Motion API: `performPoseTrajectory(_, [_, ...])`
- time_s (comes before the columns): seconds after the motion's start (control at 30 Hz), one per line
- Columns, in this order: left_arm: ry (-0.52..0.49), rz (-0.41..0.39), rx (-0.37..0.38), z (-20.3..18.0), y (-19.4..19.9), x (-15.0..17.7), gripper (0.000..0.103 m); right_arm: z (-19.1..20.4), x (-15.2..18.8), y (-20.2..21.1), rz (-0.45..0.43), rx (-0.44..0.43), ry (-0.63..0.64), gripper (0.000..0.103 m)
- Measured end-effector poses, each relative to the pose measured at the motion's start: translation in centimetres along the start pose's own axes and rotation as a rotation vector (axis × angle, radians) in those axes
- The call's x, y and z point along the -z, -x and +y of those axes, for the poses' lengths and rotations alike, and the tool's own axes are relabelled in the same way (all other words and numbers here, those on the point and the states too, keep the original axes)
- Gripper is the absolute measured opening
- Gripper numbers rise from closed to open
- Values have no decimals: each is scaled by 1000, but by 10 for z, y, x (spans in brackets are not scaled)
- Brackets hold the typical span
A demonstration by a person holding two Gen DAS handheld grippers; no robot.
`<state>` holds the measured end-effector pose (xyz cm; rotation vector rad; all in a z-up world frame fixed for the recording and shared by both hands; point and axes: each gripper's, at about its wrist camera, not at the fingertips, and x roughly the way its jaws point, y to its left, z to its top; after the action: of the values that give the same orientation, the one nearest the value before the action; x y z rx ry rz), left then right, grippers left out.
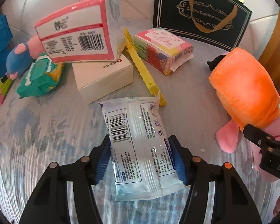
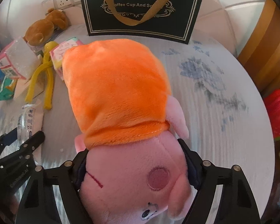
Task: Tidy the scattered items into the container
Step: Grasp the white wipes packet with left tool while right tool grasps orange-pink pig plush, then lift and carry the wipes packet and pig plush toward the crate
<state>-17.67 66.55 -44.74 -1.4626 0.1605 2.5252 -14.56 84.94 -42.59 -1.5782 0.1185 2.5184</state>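
while the left gripper (image 1: 140,160) clamps one white wipes packet (image 1: 138,143) at lower centre, the right gripper (image 2: 136,164) grips one pink plush pig (image 2: 132,177) in orange; two tissue packs (image 1: 78,31) lie upper left, one dark gift bag (image 1: 201,13) stands behind.

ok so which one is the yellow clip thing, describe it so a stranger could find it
Start at the dark gift bag standing against the wall. On the tabletop in front of it, the yellow clip lies between the white box and the colourful tissue pack. It is the only long, thin, hard plastic thing among soft packs and plush toys.
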Motion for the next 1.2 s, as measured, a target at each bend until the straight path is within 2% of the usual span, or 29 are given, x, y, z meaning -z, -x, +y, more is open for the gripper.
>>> performPoseTrajectory(0.23, [1, -73, 13, -5, 44, 0, 59, 4, 15, 29, -23, -15, 5, 79])
performPoseTrajectory(0.43, [-2, -142, 8, 0, 90, 1, 59, 13, 17, 75, -94, -30, 18, 79])
performPoseTrajectory(0.6, [15, -217, -14, 16, 139, 2, 59, 38, 17, 125, -169, -57, 56, 79])
performPoseTrajectory(0.93, [95, -333, -120, 94, 240, 21, 59, 128, 16, 219, -305, -156, 178, 79])
performPoseTrajectory(1.2, [150, -430, -124, 190, 293, 35, 59, 229, 22, 284, -409, -159, 249, 79])
